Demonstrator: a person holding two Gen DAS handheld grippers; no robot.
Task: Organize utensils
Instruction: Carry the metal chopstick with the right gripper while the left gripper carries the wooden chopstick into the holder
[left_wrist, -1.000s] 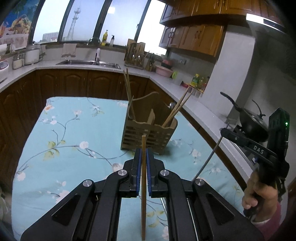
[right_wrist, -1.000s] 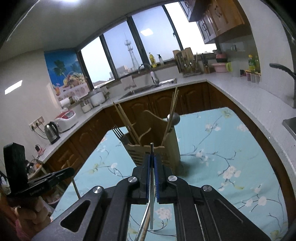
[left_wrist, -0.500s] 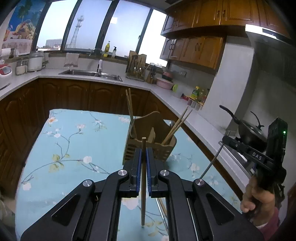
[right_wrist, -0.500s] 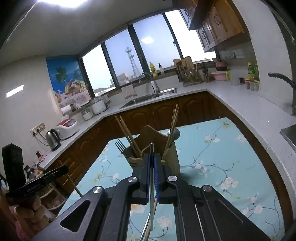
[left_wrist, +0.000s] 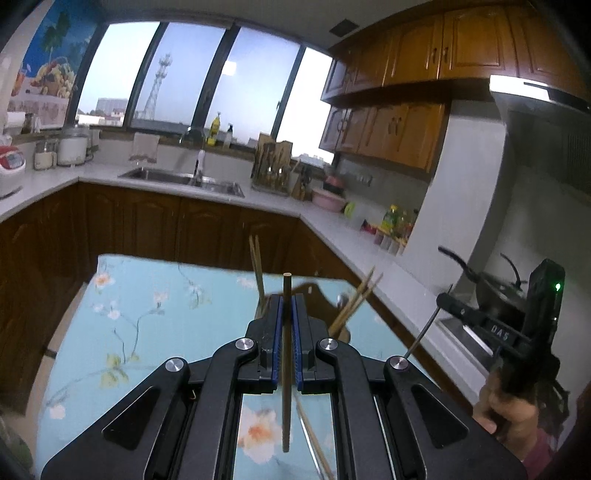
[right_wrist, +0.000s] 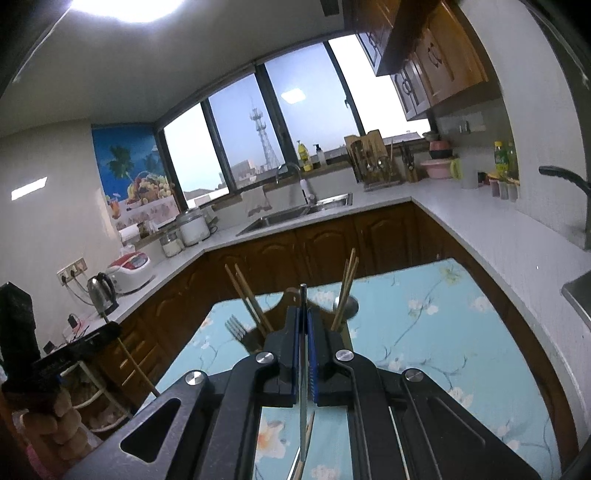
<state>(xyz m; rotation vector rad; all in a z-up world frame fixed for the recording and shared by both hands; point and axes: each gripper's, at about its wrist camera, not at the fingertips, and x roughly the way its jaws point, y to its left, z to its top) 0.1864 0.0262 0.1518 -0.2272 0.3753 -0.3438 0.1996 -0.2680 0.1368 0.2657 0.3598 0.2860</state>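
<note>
We find the left gripper clamped on an upright brown wooden chopstick, held above the floral blue tablecloth. The slatted wooden utensil holder stands ahead, largely hidden behind the fingers. The right gripper pinches a thin grey metal utensil handle.
</note>
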